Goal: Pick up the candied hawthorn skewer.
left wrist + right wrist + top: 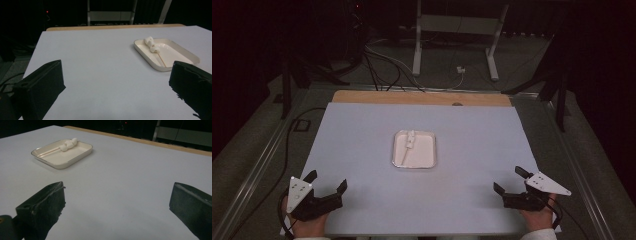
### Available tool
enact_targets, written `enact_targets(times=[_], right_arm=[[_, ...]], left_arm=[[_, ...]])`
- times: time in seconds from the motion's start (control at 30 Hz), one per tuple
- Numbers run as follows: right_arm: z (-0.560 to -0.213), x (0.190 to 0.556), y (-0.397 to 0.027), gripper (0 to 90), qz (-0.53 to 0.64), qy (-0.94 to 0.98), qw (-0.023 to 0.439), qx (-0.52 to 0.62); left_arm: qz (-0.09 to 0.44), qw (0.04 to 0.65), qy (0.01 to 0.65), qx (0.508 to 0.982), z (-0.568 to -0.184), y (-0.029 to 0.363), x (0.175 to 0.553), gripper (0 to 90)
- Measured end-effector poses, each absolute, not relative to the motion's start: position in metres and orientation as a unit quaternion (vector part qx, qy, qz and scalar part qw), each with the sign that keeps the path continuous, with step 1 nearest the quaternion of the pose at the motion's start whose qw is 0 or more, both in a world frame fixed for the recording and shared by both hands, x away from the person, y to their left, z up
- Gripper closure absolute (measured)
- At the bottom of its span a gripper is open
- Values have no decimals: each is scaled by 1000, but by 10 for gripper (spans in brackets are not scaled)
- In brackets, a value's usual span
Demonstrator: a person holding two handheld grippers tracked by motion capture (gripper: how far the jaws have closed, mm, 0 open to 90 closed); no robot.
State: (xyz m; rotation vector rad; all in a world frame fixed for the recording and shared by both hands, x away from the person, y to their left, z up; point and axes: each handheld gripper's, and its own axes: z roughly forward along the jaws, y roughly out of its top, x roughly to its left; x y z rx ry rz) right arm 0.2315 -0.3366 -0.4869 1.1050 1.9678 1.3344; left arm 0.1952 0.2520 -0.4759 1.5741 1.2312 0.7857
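Left gripper (328, 183) at 7 o'clock, right gripper (508, 182) at 5, jaws wide, empty. Marshmallow skewer (408, 145) untouched in tray (428, 150), centre. Start stage; next likely reach, align on stick.

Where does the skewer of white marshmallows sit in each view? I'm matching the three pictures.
High view: the wooden skewer of white marshmallows lies centre frame.
Left gripper view: upper right, marshmallows at the far end.
Right gripper view: upper left.
Shared landmark: the shallow white rectangular tray it lies in.
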Motion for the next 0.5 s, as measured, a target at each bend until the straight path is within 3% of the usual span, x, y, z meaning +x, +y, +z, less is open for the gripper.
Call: enact_targets(times=[0.5], right_arm=[[-492, 240, -329, 1, 493, 723, 256, 411]], left_arm=[[332, 483, 474, 657, -453, 227, 203, 6]])
